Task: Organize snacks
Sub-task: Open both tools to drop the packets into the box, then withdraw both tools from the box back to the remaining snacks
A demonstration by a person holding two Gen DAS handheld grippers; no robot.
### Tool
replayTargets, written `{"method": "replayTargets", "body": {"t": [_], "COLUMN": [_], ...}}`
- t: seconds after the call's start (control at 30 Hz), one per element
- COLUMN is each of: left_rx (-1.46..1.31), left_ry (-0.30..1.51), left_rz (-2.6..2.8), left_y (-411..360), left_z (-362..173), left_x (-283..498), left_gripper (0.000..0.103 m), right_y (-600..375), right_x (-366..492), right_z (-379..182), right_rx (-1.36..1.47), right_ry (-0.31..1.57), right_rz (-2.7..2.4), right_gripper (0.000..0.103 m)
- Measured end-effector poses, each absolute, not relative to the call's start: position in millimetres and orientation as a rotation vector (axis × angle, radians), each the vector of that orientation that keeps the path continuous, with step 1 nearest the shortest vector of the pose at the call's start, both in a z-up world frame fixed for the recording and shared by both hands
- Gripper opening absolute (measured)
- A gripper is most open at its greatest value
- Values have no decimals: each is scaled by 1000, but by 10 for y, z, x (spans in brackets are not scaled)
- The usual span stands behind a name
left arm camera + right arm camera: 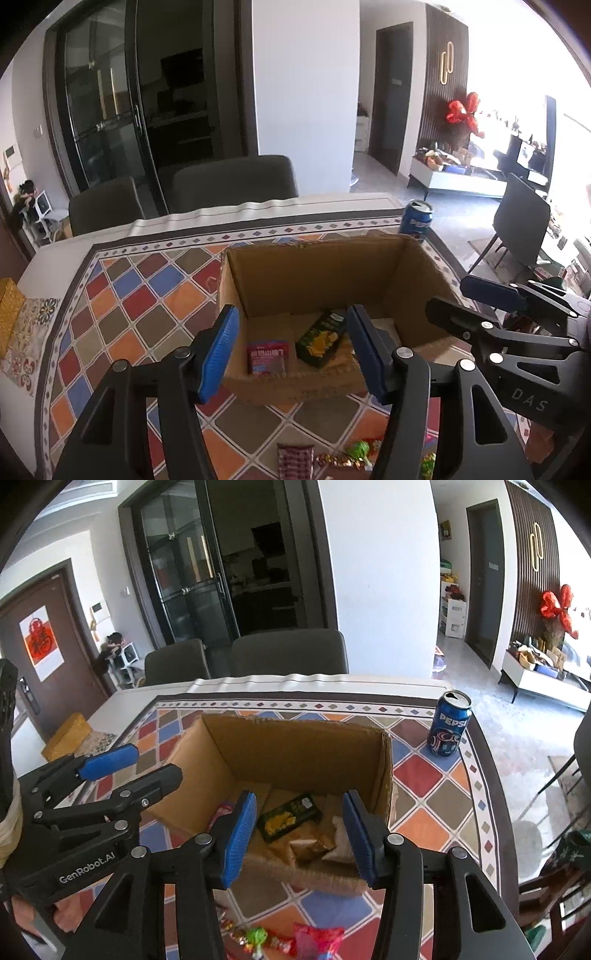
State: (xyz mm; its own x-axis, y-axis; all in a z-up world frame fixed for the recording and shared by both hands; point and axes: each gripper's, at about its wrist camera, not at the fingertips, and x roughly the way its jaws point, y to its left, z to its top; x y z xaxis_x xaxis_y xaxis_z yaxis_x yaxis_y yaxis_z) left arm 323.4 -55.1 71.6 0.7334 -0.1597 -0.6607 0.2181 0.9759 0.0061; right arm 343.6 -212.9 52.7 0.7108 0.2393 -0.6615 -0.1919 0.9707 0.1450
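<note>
Snacks [288,818] lie in the box [295,746] beyond both released, empty claws [291,349] [299,836].

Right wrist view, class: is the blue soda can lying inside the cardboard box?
No: the soda can stands upright on the tablecloth, outside the cardboard box and to its right.

Left gripper [291,347] and right gripper [299,834] side by side, tilted downward, fingers parted, nothing held
</note>
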Motion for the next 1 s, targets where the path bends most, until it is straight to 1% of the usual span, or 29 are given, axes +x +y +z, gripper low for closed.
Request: {"method": "replayTargets", "body": {"t": [0.5,0.73,1.0], "left_rx": [108,125,148], "left_ry": [674,712,743], "left_rz": [-228,-251,-287], "left_y": [-601,-651,-700], "left_z": [736,549,318], "left_x": [2646,2500,2432], "left_gripper": [64,64,64], "right_y": [-2182,-2221,-2280], "right_x": [2808,2643,2563], "right_z": [539,419,156], "right_rx": [53,56,84], "right_ry": [700,714,778], "right_rz": [247,237,236], "right_gripper": [50,50,50]}}
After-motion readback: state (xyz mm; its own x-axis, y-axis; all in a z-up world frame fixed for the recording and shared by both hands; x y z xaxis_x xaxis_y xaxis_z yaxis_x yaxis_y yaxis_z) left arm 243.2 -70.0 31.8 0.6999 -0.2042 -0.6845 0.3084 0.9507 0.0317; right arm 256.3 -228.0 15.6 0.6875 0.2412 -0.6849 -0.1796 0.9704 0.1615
